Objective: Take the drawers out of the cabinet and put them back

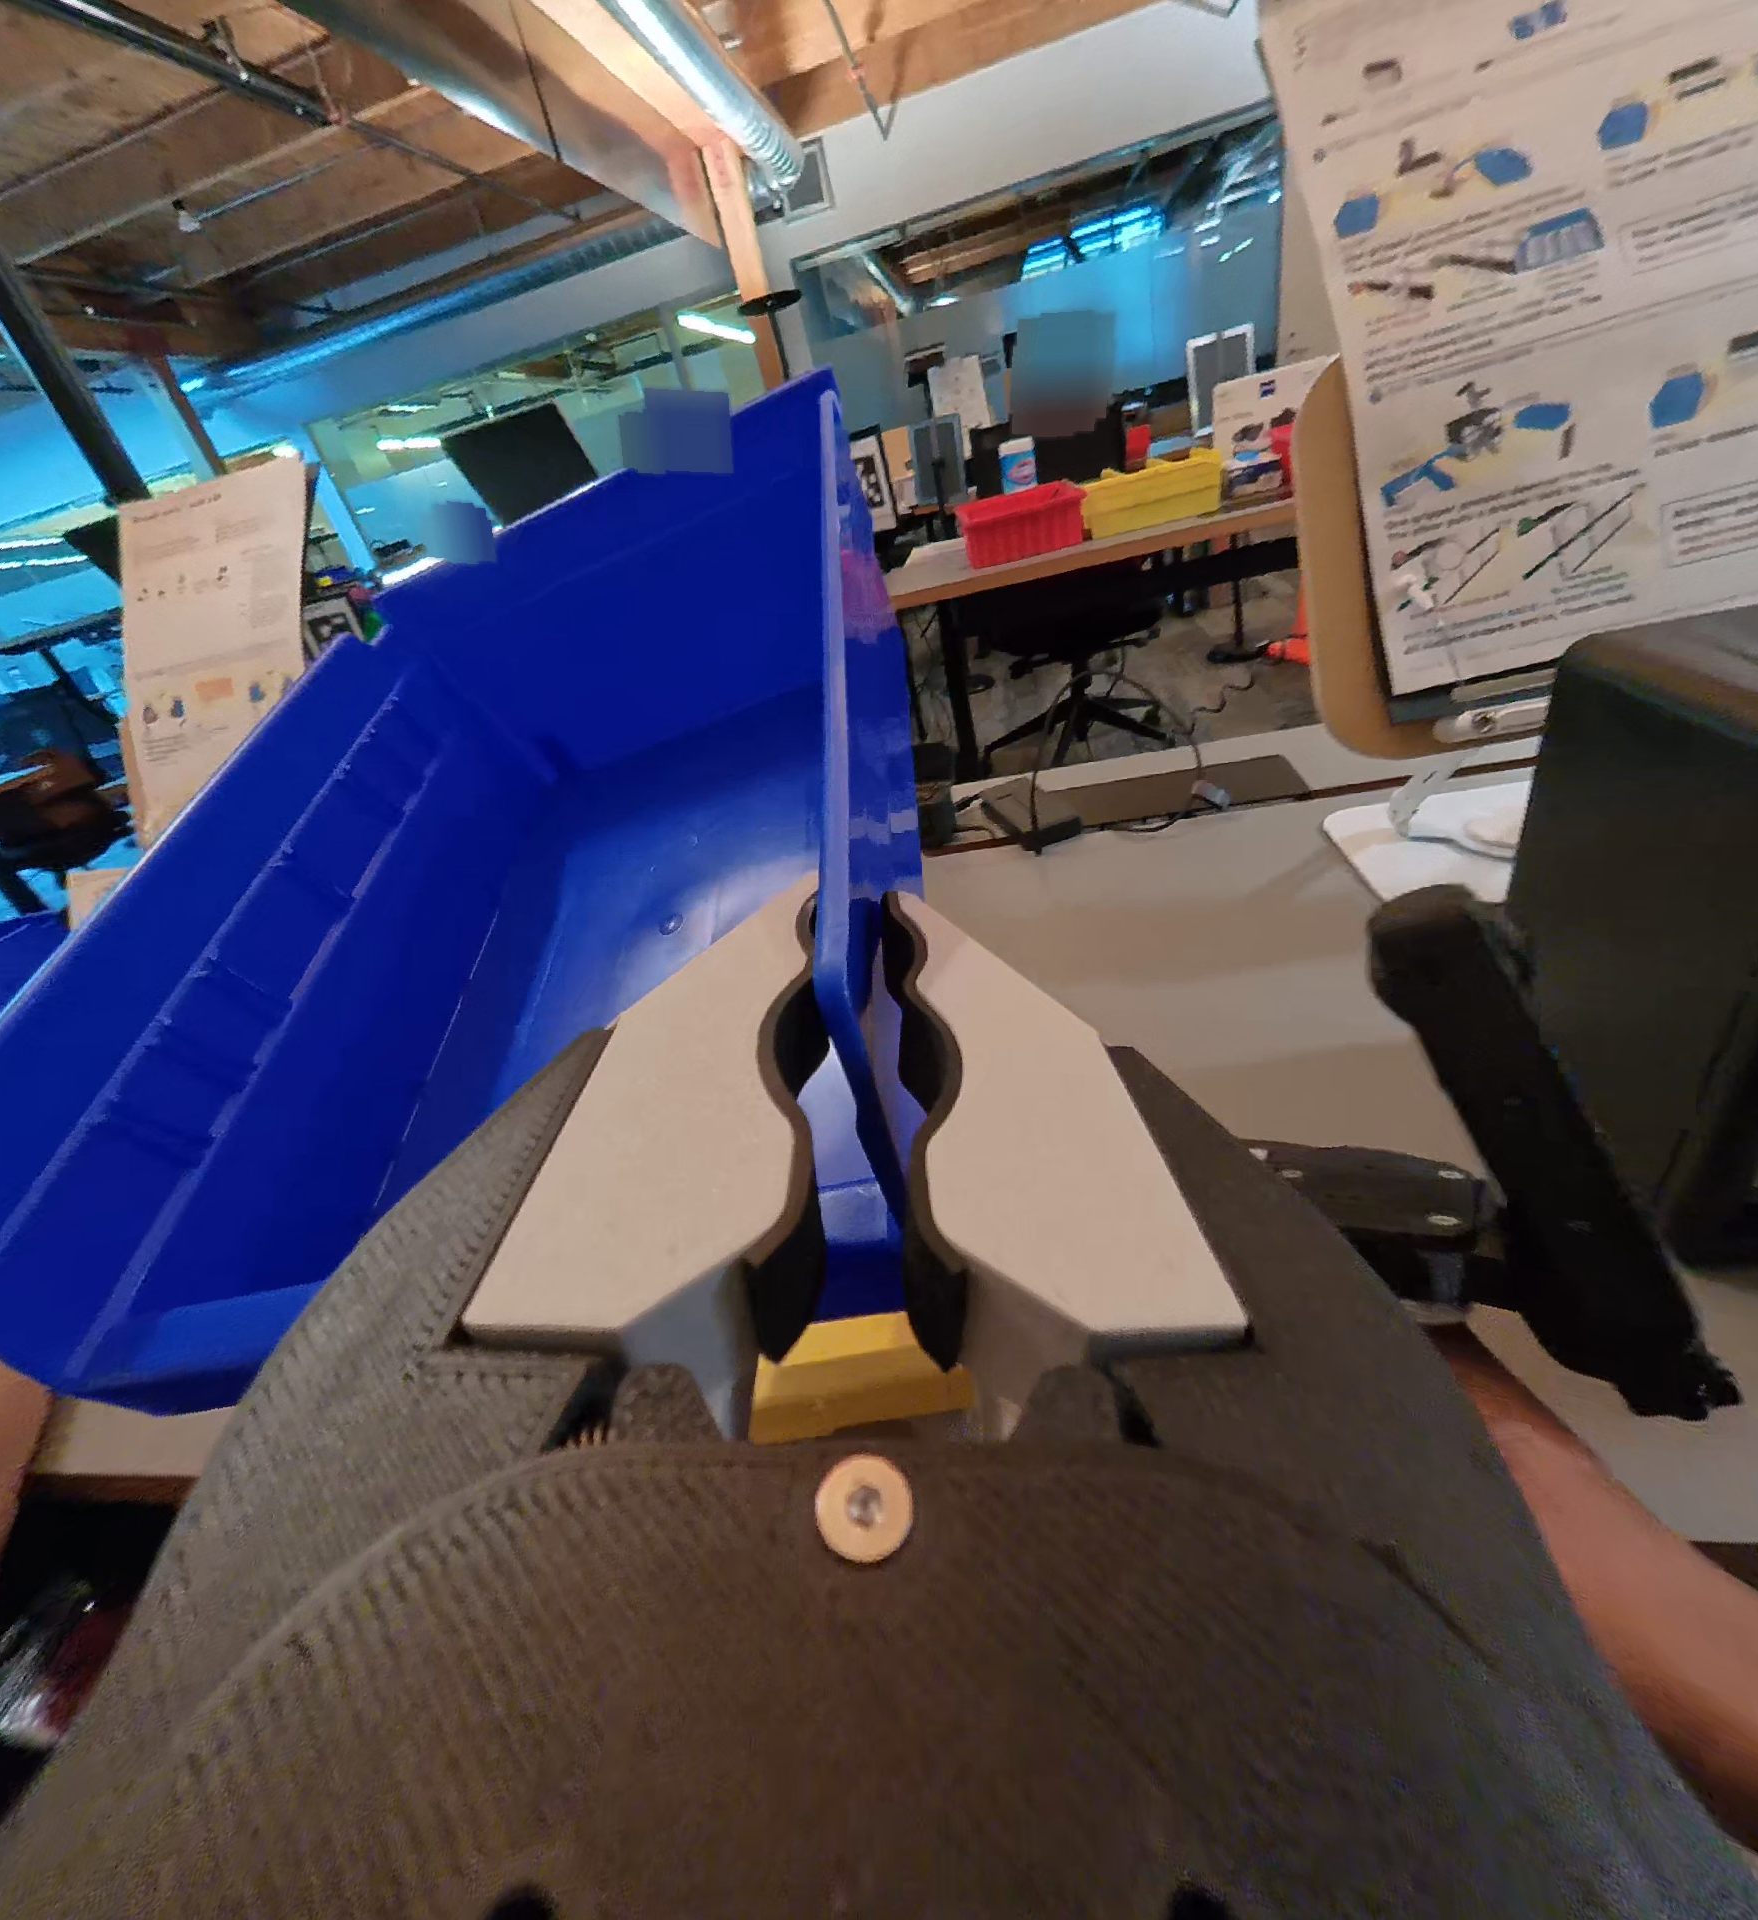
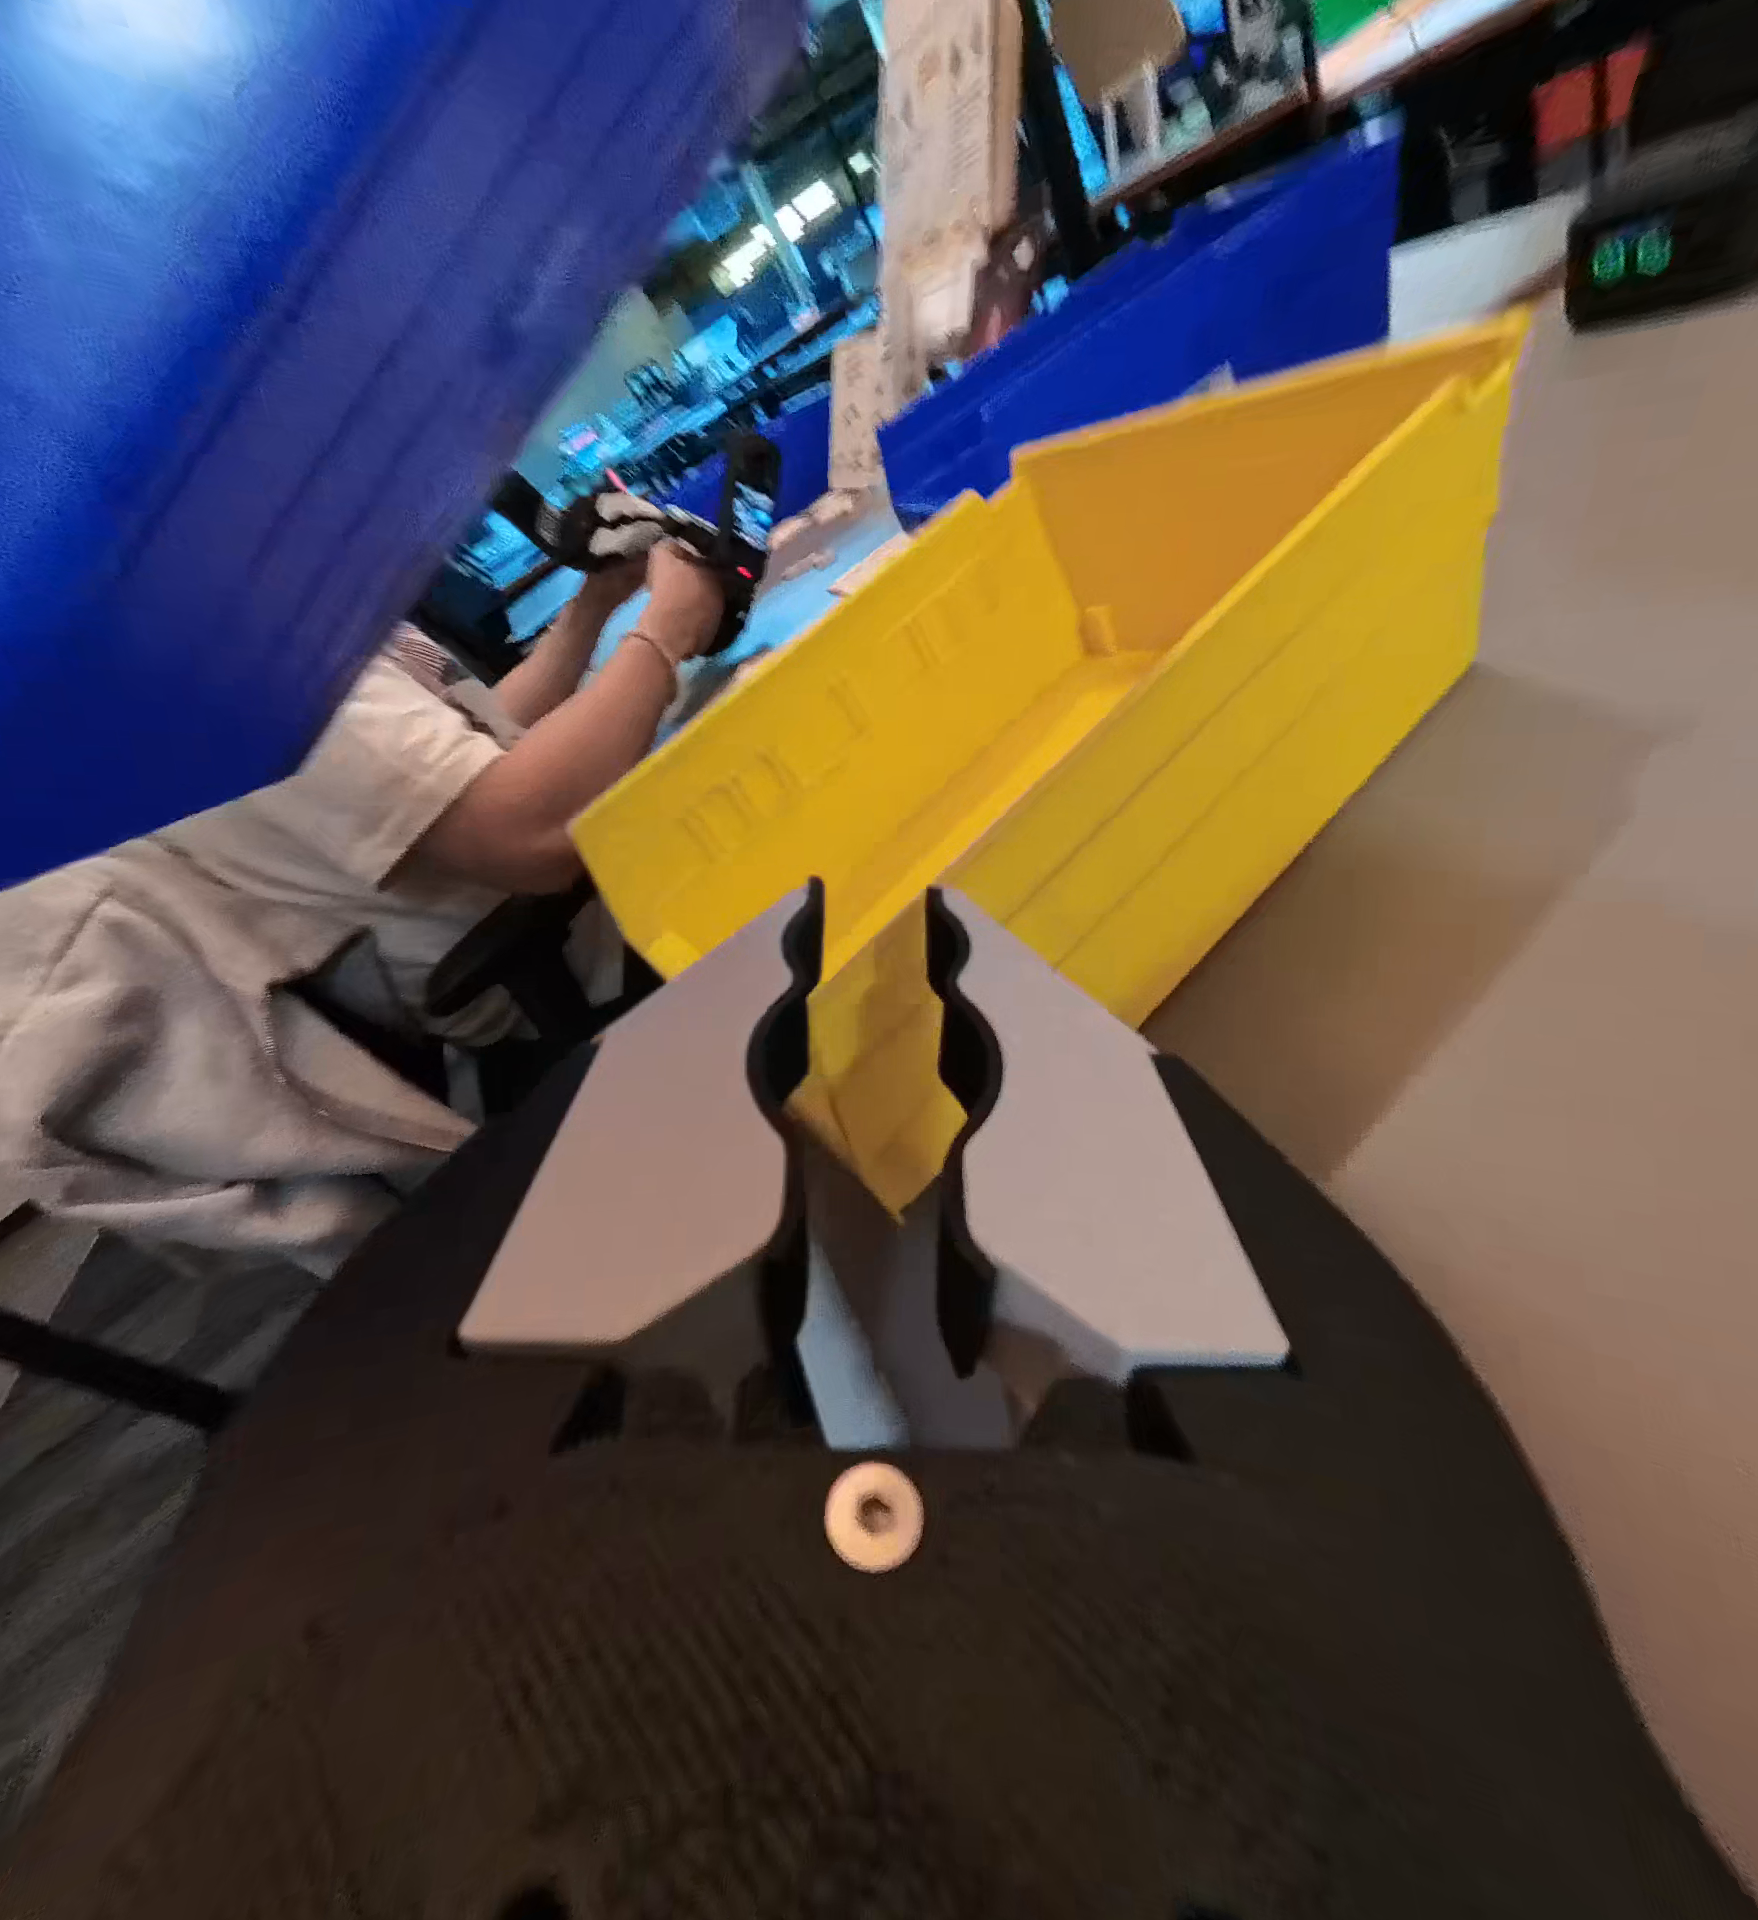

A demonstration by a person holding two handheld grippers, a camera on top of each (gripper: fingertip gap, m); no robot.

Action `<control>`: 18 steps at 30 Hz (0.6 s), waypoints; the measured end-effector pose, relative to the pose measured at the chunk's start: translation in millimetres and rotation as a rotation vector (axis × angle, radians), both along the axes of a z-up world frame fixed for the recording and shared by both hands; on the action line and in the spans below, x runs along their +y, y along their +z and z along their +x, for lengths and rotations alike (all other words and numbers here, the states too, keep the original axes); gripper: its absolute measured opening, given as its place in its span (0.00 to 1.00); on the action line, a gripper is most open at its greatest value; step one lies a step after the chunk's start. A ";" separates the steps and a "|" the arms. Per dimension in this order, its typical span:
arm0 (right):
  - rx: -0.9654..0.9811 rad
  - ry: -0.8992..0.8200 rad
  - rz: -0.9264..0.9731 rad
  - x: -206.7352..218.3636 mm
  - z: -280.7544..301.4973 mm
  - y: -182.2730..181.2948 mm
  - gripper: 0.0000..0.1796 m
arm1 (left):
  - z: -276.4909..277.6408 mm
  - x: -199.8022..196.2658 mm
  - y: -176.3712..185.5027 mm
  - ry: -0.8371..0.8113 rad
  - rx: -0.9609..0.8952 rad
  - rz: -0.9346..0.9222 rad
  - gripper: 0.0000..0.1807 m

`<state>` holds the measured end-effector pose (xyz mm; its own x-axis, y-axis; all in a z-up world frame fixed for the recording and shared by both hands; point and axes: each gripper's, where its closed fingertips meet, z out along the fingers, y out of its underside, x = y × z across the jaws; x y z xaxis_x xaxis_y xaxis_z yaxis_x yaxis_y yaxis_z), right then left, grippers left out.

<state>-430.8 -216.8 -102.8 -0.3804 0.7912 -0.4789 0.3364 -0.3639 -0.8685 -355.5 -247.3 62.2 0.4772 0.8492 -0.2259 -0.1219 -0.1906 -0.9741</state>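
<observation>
My left gripper (image 1: 852,914) is shut on the right side wall of a blue drawer (image 1: 459,935) and holds it tilted, far end up, above the table. The blue drawer also fills the upper left of the right wrist view (image 2: 179,364), blurred. My right gripper (image 2: 873,914) is shut on the near end wall of a yellow drawer (image 2: 1114,707) that lies on the table. The black cabinet (image 1: 1706,935) stands at the right on the table. A hand-held black frame (image 1: 1540,1153), probably the other gripper's body, shows in front of the cabinet.
The grey table (image 1: 1145,935) runs to the cabinet. An instruction sheet on a stand (image 1: 1581,343) is behind it. More blue bins (image 2: 1218,301) and a black device with green digits (image 2: 1664,249) sit beyond the yellow drawer. Another person (image 2: 418,790) works at the left.
</observation>
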 end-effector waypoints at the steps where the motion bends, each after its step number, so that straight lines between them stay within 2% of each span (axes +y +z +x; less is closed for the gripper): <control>1: 0.043 0.013 0.002 5.2 9.8 11.4 0.12 | 3.6 2.5 2.9 -0.015 0.006 0.006 0.00; 7: 0.211 0.178 0.098 39.1 123.2 79.6 0.22 | 38.6 28.6 28.6 -0.131 0.082 0.059 0.00; 11: 0.309 0.169 0.263 91.4 206.7 103.2 0.26 | 80.2 63.8 50.5 -0.264 0.127 0.055 0.00; 15: 0.384 0.134 0.431 154.0 268.4 114.3 0.29 | 135.3 119.4 72.5 -0.496 0.137 0.066 0.00; 18: 0.455 0.053 0.325 203.5 319.1 138.5 0.29 | 184.8 169.7 93.8 -0.727 0.111 0.091 0.00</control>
<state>-111.6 -13.3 35.7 -0.5347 0.8450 0.0079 -0.0881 -0.0464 -0.9950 -170.8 -77.6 156.0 0.9046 0.3452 -0.2499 -0.2858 0.0566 -0.9566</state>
